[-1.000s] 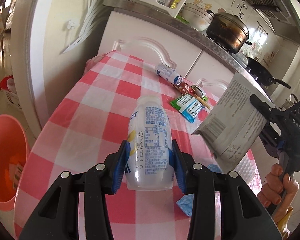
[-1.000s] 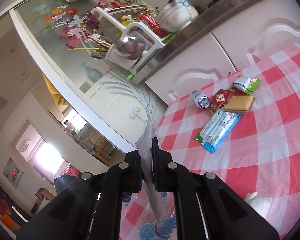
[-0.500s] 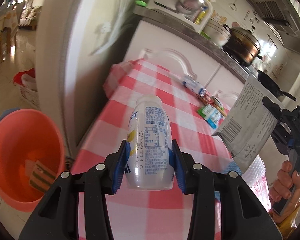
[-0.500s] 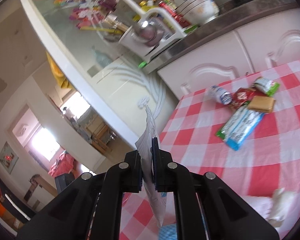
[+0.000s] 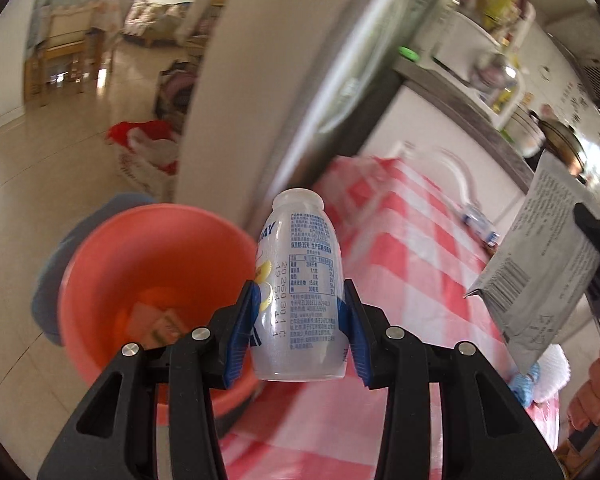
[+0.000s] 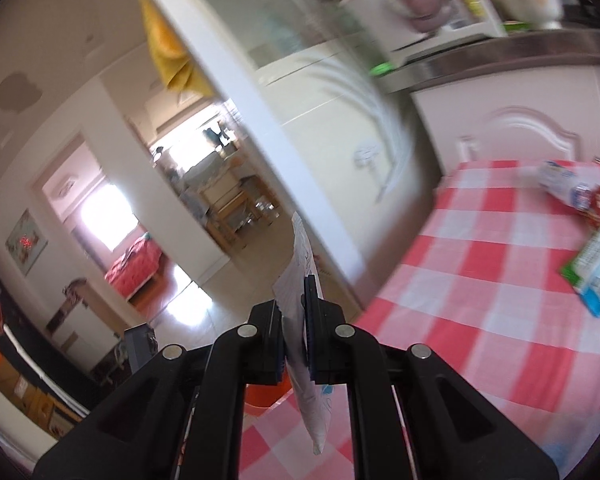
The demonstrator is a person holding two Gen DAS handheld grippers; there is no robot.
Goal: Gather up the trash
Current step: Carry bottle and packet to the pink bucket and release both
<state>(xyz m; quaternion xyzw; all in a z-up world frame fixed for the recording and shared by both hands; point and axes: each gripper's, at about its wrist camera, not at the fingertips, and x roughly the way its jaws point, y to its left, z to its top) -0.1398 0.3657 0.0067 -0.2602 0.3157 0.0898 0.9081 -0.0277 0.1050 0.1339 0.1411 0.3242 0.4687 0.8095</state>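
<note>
Two hand-held grippers pinch trash: left (image 5: 300, 320) a rounded plastic bottle (image 5: 300, 292), right (image 6: 296, 336) a flat crinkled wrapper (image 6: 304, 280).

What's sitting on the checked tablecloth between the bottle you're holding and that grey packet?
Nothing: the left wrist view shows bare checked tablecloth between the held bottle and the grey packet.

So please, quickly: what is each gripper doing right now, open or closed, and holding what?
Left gripper: closed on the white bottle.
Right gripper: closed on the grey packet.
</note>
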